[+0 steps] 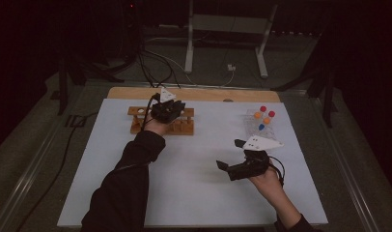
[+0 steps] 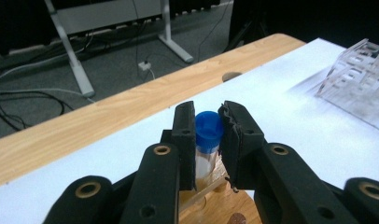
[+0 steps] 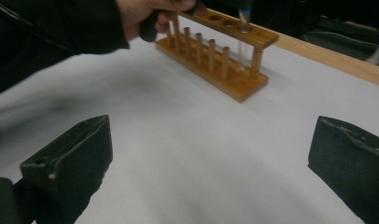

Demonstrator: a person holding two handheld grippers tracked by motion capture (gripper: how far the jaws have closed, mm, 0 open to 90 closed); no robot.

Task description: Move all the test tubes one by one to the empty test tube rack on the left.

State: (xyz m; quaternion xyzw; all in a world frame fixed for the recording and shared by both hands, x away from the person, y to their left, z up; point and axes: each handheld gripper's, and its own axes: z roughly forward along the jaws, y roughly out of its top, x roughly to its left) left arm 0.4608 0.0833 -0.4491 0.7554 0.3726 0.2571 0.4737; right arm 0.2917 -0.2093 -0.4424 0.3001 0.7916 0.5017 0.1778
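left gripper view: left gripper [image 2: 209,135] pinches the blue-capped tube [image 2: 208,140] over the wooden rack [image 1: 161,120] at the table's 11 o'clock — lower it plumb, ease off only once seated. right gripper [image 1: 231,155] spread wide, idle at 4 o'clock.

Tongs: 2 – left tongs [image 1: 168,109], right tongs [image 1: 231,154].
Wooden racks: 1 [image 1: 183,126], on white tabletop [image 1: 194,164].
Clear racks: 1 [image 1: 259,123].
Capped tubes in clear rack: 5 – 2 red, 2 orange, 1 blue.
Blue-cap tubes [image 2: 208,140] betw. left tongs' jaws: 1.
Pegs on wooden rack's base, right gripper view: approx. 6 [image 3: 211,55].
Top-rail holes seen there: 3, poss. more hidden by hand [image 3: 145,14].
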